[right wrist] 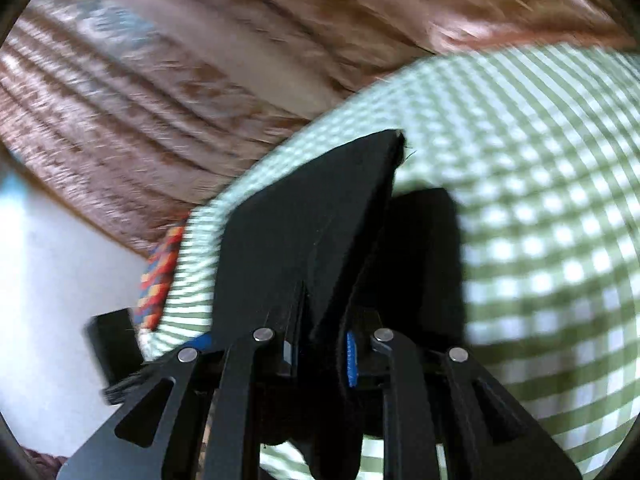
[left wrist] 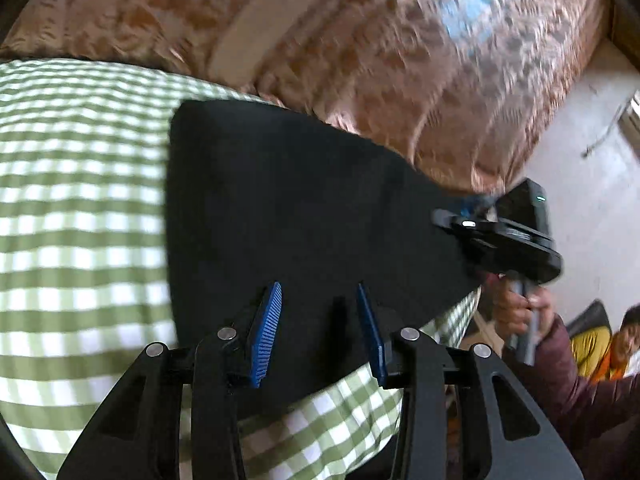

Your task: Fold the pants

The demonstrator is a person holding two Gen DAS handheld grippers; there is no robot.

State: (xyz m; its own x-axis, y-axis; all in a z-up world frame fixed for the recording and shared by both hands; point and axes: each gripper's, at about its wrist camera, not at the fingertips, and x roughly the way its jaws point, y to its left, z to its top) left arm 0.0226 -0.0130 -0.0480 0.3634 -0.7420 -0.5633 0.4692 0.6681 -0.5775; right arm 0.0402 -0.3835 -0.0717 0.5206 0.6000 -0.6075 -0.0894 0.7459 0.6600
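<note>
The black pants [left wrist: 304,200] lie folded on a green-and-white checked sheet [left wrist: 80,220]. My left gripper [left wrist: 320,304] is open, its blue pads just over the near edge of the pants, with no cloth between them. My right gripper [left wrist: 460,210] shows at the pants' right end in the left wrist view, held by a hand [left wrist: 516,312]. In the right wrist view my right gripper [right wrist: 320,320] is shut on a raised fold of the black pants [right wrist: 320,220], which hides most of both fingers. The frame is blurred by motion.
A brown patterned quilt [left wrist: 380,60] lies bunched behind the sheet. A pale floor [left wrist: 592,200] lies to the right of the bed. A second person [left wrist: 616,344] sits low at the right. A multicoloured cloth [right wrist: 158,276] and a dark box [right wrist: 112,344] are at the bed's left edge.
</note>
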